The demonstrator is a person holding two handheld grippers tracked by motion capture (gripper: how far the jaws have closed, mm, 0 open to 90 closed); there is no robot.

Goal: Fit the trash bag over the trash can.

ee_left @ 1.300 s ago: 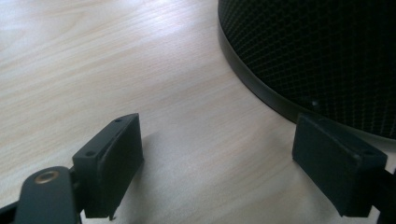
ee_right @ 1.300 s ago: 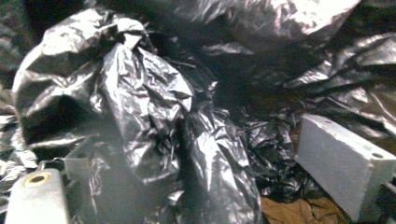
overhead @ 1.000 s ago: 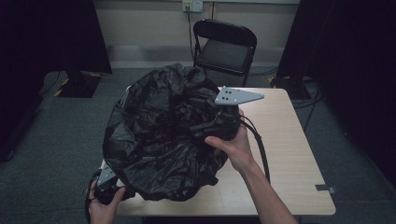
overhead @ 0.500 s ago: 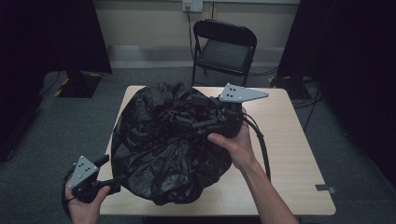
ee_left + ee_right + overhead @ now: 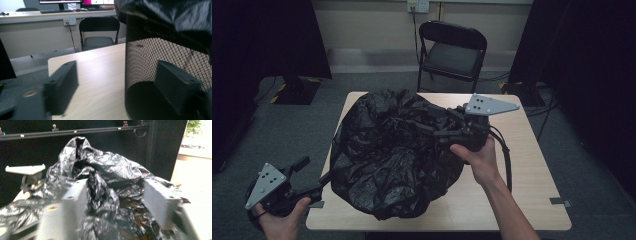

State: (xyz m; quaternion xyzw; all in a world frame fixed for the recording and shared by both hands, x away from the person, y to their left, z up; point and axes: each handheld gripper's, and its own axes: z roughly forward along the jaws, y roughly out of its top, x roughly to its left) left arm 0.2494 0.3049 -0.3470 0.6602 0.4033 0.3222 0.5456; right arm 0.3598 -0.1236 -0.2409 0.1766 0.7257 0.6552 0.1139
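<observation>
A crumpled black plastic bag point(image 5: 392, 150) is draped over a black mesh bin point(image 5: 170, 57) on the wooden table point(image 5: 522, 185). My right gripper point(image 5: 437, 122) reaches into the bag's upper right side. Its jaws have just been closing, with a ridge of bag film point(image 5: 102, 192) between them and a gap still beside the right jaw. My left gripper point(image 5: 314, 171) hovers off the table's front left corner, next to the bag's lower edge. Its jaws have just been closing a little and stand apart, with nothing pinched. In the left gripper view point(image 5: 116, 70) the mesh wall rises just behind the right jaw.
A black folding chair point(image 5: 452, 50) stands behind the table's far edge. Dark curtains hang on both sides of the room. Bare tabletop shows at the right and front right. The left gripper's grey plate point(image 5: 25, 169) appears beyond the bag in the right gripper view.
My left gripper has come out from under the bag's lower left edge, moving left and up. The bag has sunk lower over the bin. The right gripper's jaws stand narrower.
</observation>
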